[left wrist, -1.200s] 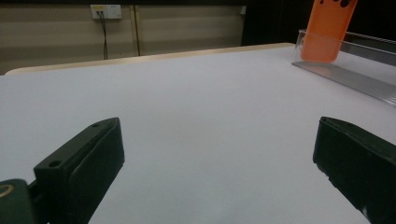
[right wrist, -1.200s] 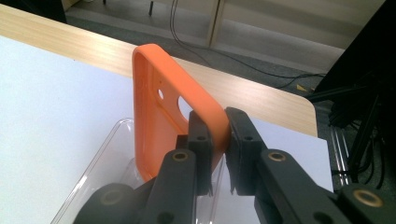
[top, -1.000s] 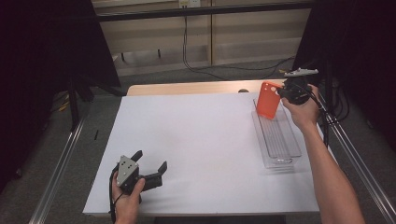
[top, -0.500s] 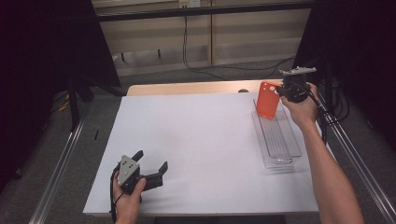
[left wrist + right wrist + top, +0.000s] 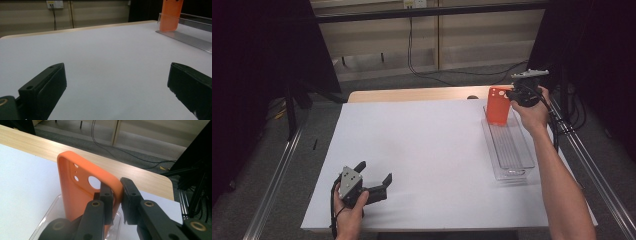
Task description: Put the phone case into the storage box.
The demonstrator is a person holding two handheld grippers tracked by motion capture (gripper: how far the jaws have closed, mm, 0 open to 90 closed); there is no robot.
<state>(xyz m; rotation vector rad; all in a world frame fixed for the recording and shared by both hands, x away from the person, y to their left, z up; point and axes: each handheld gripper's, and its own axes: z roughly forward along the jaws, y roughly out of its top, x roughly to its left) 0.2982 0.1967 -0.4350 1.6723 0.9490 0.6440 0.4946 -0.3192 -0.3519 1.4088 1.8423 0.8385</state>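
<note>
High view: right tool (image 5: pixel 511 95) clamps orange phone case (image 5: pixel 498 105) upright at far end of clear tray (image 5: pixel 512 165); left tool (image 5: pixel 373 174) low on table (image 5: pixel 427 150), jaws wide, empty. Right gripper view: jaws pinch case edge.

The high view is evenly lit from above. The white surface (image 5: pixel 432 150) is bright, while both sides of the room are almost black. Shadows are soft and short; a faint one lies under the left gripper (image 5: pixel 373 176). There is no strong glare, only weak reflections on the clear tray (image 5: pixel 512 150). In the left gripper view the near jaws are blurred and dark. In the right gripper view the orange phone case (image 5: pixel 80 187) is sharp and the floor behind is a little soft.
</note>
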